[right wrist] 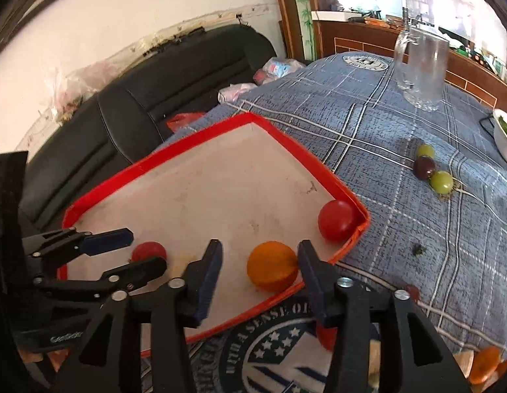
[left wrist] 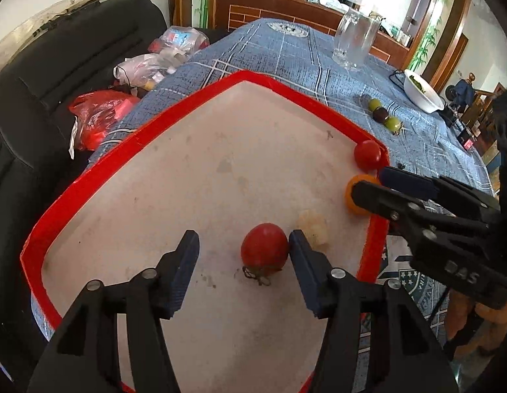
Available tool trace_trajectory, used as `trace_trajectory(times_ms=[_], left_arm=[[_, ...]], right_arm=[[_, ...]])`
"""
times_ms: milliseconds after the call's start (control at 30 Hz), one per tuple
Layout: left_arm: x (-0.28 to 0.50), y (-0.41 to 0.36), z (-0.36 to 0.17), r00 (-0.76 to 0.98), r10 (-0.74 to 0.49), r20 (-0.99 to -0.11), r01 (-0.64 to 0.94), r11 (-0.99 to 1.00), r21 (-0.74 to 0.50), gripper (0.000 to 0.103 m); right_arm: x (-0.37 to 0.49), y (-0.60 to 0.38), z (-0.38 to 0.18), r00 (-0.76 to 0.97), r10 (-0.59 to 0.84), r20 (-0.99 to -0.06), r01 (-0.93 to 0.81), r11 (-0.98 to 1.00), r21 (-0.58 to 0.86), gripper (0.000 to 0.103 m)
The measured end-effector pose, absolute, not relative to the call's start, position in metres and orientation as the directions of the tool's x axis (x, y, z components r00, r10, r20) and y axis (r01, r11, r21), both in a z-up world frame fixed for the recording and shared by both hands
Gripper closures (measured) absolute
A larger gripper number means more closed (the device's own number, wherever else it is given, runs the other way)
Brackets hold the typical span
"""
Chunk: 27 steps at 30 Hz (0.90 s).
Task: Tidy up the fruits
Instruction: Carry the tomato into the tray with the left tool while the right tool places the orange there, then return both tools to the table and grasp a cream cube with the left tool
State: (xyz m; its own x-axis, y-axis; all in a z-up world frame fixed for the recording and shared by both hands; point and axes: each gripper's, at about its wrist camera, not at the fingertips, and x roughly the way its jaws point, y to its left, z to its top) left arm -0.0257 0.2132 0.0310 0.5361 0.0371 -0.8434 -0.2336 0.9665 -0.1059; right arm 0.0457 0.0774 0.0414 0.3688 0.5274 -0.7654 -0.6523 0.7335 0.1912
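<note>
Black plastic left gripper (left wrist: 242,255) hangs released over the red-rimmed tray (left wrist: 135,137); a smooth red tomato (left wrist: 264,245) lies between its blue ribbed pads, against the right one. Right gripper (right wrist: 258,263) is likewise released, a round orange (right wrist: 272,266) resting on the tray against its right finger. Its body reads "DAS". On the blue checked cloth (right wrist: 384,150), a printed emblem reads "A SENSE OF". Three glossy grapes (right wrist: 428,168) lie beyond the tray.

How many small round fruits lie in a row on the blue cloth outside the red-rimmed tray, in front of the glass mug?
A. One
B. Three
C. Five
B: a green fruit, a dark purple fruit and another green fruit lie in a row on the blue cloth, clear of the tray.
</note>
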Motion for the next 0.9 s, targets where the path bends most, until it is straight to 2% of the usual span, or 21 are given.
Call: trace_trajectory(times_ms=[67, 233, 733, 900], left_arm=[[-0.030, 0.213, 0.035, 0.551, 0.048, -0.833, -0.244, 0.964, -0.106, 0.036], [-0.044, 0.214, 0.048, 0.601, 0.034, -0.798, -0.257, 0.954, -0.152, 0.036], [-0.067, 0.174, 0.065, 0.661, -0.018, -0.750, -0.182, 0.966, -0.184, 0.035], [-0.067, 0.156, 0.062, 0.655, -0.063, -0.753, -0.135, 0.971, -0.199, 0.035]], right_arm=[[0.039, 0.071, 0.048, 0.384, 0.537, -0.751, -0.646, 0.738, 0.197, 0.039], [0.024, 0.050, 0.060, 0.409, 0.563, -0.719, -0.629, 0.744, 0.225, 0.034], [-0.020, -0.058, 0.056, 0.472, 0.540, -0.697, -0.492, 0.817, 0.300, 0.031], [-0.037, -0.089, 0.052, 0.508, 0.494, -0.706, -0.455, 0.849, 0.267, 0.031]])
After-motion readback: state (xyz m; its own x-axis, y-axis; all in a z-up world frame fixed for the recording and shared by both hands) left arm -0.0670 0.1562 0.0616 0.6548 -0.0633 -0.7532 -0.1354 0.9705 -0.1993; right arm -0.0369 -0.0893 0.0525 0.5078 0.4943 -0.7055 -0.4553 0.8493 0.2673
